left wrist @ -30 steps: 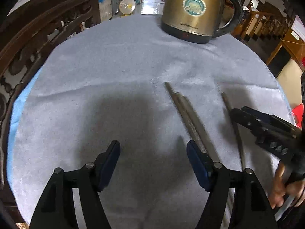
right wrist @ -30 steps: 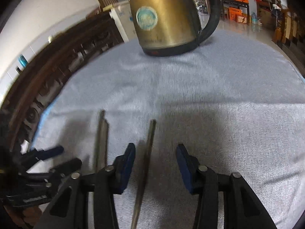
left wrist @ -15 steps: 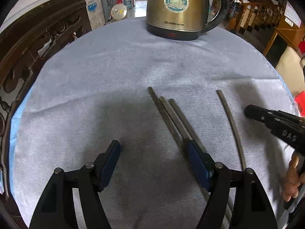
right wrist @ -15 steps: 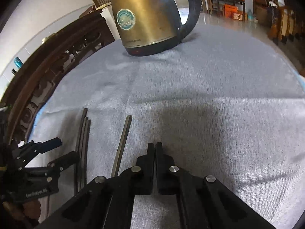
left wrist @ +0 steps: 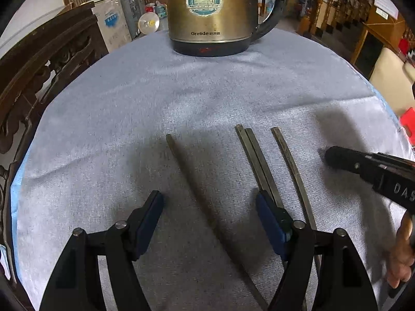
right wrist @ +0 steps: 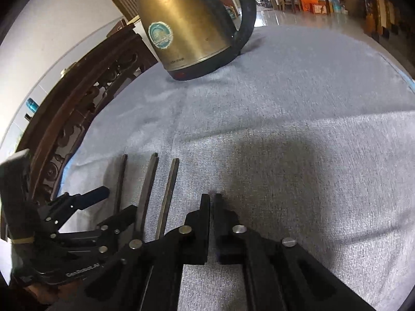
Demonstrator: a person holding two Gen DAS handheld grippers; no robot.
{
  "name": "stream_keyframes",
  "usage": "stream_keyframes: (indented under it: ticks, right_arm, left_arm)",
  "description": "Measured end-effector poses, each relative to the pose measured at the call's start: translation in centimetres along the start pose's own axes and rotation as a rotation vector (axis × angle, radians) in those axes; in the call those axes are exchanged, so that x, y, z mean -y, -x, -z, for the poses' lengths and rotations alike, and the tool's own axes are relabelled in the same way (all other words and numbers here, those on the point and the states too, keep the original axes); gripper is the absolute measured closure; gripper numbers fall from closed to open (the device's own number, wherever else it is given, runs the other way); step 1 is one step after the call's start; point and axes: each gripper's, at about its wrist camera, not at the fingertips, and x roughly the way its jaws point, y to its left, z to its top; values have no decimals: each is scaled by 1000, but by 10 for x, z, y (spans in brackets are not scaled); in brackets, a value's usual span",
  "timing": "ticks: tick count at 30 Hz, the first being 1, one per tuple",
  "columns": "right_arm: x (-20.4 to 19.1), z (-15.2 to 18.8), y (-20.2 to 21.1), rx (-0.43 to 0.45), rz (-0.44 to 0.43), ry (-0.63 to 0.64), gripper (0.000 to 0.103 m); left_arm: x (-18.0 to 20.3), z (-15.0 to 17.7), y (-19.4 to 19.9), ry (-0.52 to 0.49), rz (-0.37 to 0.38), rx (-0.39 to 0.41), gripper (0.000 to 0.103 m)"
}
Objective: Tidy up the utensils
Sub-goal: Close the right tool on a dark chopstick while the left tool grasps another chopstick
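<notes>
Several dark metal chopsticks lie on the grey cloth [left wrist: 103, 142]. One chopstick [left wrist: 186, 171] runs apart at the left and passes between the fingers of my left gripper [left wrist: 208, 204], which is open and low over the cloth without touching it. A close pair [left wrist: 255, 160] and a fourth chopstick [left wrist: 290, 165] lie just right of it. My right gripper [right wrist: 211, 197] is shut on nothing, its tips on the cloth right of the nearest chopstick [right wrist: 170, 186]. From the left wrist view the right gripper [left wrist: 330, 155] enters from the right.
A brass-coloured electric kettle [left wrist: 210, 15] with a black handle stands at the far side of the round table. A carved dark wooden chair back [left wrist: 39, 77] borders the left edge. A hand [left wrist: 402, 254] holds the right gripper at the right edge.
The right gripper's jaws closed on nothing beside the rightmost chopstick. The left gripper shifted right and forward, so one chopstick now lies between its open fingers. The kettle looks nearer.
</notes>
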Motion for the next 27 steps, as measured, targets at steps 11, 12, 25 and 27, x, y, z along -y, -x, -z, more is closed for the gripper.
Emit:
stream_keyframes:
  ticks: [11, 12, 25, 27]
  right_arm:
    - [-47, -13, -21, -75, 23, 106, 80]
    - [-52, -14, -25, -77, 47, 121, 80]
    - [-97, -22, -51, -238, 280, 284, 93]
    - [-94, -20, -49, -247, 278, 275, 96]
  left_arm:
    - [-30, -15, -10, 68, -9, -25, 52]
    - [-31, -18, -12, 76, -8, -31, 52]
    - [-28, -28, -19, 45, 2, -67, 87]
    - [-27, -21, -15, 31, 17, -71, 89]
